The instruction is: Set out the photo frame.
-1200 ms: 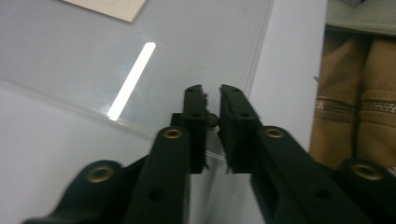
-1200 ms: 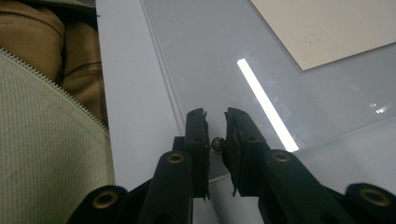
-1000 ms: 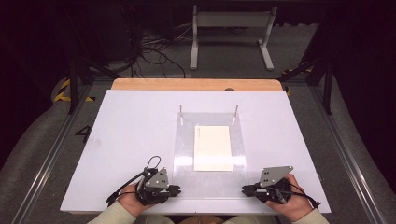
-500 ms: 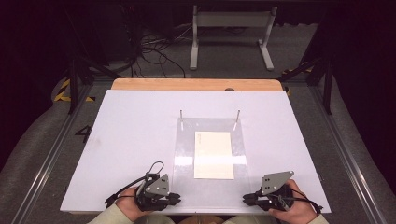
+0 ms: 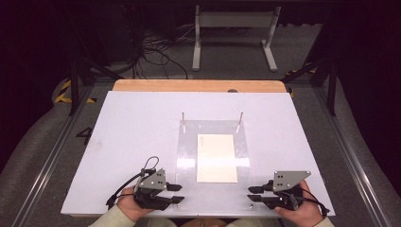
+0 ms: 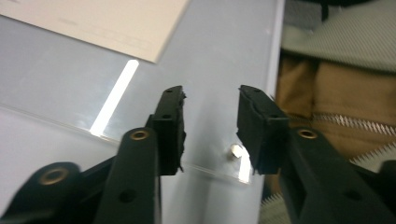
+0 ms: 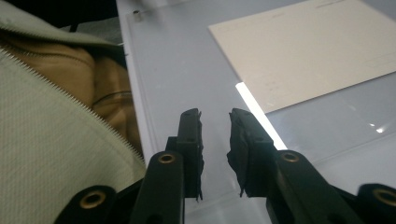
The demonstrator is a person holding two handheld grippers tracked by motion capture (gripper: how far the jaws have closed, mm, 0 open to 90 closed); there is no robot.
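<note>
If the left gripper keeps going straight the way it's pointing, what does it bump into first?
Probably the little metal peg at the near corner of the clear plastic sheet. The left gripper points right, along the sheet's near edge, and in the left gripper view the peg sits just ahead between the open jaws. Depth is hard to judge.

Cream sheet on clear plate, white table, black tools.
</note>
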